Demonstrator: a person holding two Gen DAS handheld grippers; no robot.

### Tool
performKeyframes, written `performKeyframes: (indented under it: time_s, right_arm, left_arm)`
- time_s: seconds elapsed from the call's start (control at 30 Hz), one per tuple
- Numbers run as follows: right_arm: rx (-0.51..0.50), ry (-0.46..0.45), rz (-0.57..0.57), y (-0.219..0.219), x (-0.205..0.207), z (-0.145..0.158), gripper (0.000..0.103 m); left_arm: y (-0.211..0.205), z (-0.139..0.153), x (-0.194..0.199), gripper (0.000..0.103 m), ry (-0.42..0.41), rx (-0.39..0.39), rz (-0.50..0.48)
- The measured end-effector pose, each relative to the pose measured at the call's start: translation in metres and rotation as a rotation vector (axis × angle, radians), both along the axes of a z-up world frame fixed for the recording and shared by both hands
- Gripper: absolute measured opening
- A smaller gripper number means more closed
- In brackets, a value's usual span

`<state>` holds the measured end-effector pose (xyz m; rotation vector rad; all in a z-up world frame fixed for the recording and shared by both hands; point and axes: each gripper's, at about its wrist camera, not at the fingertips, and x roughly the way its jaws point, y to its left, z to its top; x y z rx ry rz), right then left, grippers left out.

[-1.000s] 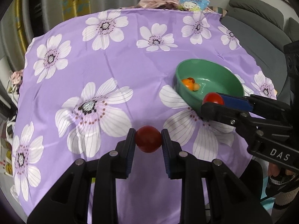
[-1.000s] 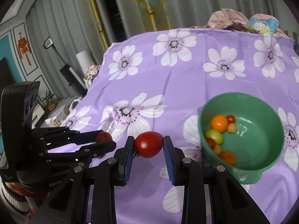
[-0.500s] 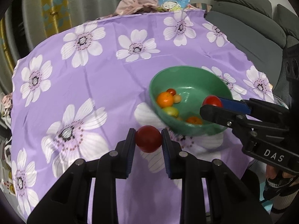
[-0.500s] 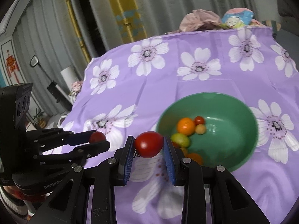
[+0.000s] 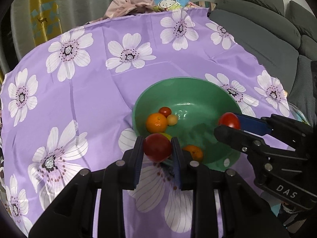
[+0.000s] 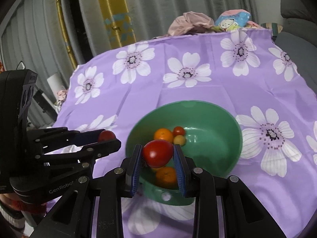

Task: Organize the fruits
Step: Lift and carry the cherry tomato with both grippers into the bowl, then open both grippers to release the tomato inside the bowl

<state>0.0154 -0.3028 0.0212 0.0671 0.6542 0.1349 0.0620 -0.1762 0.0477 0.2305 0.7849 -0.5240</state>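
Left gripper (image 5: 157, 148): jaws closed on a round dark-red tomato (image 5: 157, 147), pads pressing on its two sides. Fruit near-spherical; no clear long axis. It hangs over the near-left rim of the green bowl (image 5: 198, 87).

Right gripper (image 6: 158, 154): jaws closed on a second red tomato (image 6: 158, 153), slightly egg-shaped, long axis running across between the pads, tilted a little, blunt end up and to the right. It is held above the near part of the bowl's interior.

Bowl contents: two oranges (image 5: 156, 122), a small red cherry tomato (image 5: 165, 111), a small yellowish fruit (image 5: 172, 119), a green one mostly hidden.

Bowl stands on the purple flowered tablecloth (image 5: 89, 103), toward the table's near right edge. Grey sofa (image 5: 267, 29) past the right edge.
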Motion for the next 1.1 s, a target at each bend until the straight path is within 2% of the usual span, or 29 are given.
performKeyframes:
  time_s: [0.53, 0.8, 0.97, 1.1]
  right_arm:
    - [-0.061, 0.048, -0.034, -0.007, 0.018, -0.016, 0.033]
    - [-0.061, 0.061, -0.046, -0.009, 0.022, -0.019, 0.033]
    - [-0.056, 0.057, -0.05, -0.01, 0.022, -0.018, 0.033]
    - [-0.041, 0.045, -0.05, -0.01, 0.018, -0.014, 0.033]
  left_arm:
    - [-0.021, -0.03, 0.022, 0.028, 0.037, 0.051, -0.005]
    - [-0.023, -0.035, 0.024, 0.027, 0.037, 0.061, -0.006]
    - [-0.021, -0.03, 0.022, 0.035, 0.032, 0.039, -0.009]
    - [-0.01, -0.02, 0.014, 0.036, 0.017, 0.005, 0.001]
